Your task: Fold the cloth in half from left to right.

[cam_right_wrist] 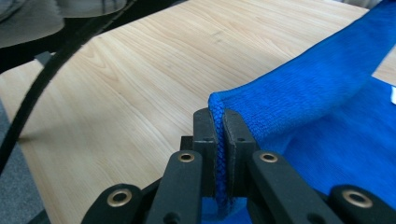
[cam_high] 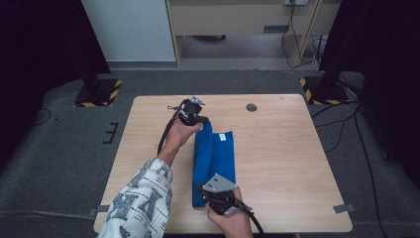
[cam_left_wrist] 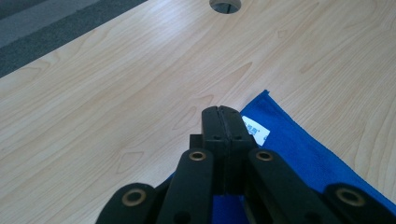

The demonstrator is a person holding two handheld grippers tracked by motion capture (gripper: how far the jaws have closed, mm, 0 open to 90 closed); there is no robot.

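While a person's two hands work from the near side, a blue cloth point(cam_high: 214, 163) lies lengthwise on a light wooden desk point(cam_high: 277, 148), running from the near edge toward the middle and folded into a long narrow strip.

From the high view, the left tool point(cam_high: 200, 120) is at the far end of the cloth, held by a hand whose patterned sleeve point(cam_high: 141, 203) comes in from the near left. The left tool's own view looks along its two black jaws, which are pressed flat together with no gap at the tips. Blue cloth point(cam_left_wrist: 299, 149) sits just beneath and to the right of them, with a small white label point(cam_left_wrist: 256, 130) showing beside the tips. Whether fabric is pinched between these jaws cannot be told from that view; from above, the cloth's far corner rises to meet the tool.

The right tool point(cam_high: 210, 191) is at the near end of the cloth, close to the near edge of the desk. In its own view the jaws are nearly together and clamp a folded edge of the blue cloth point(cam_right_wrist: 299, 93), whose fabric fills the narrow slot between them and lifts away to the far right in a raised ridge.

A round hole point(cam_high: 251, 107) is set in the desk near its far edge.
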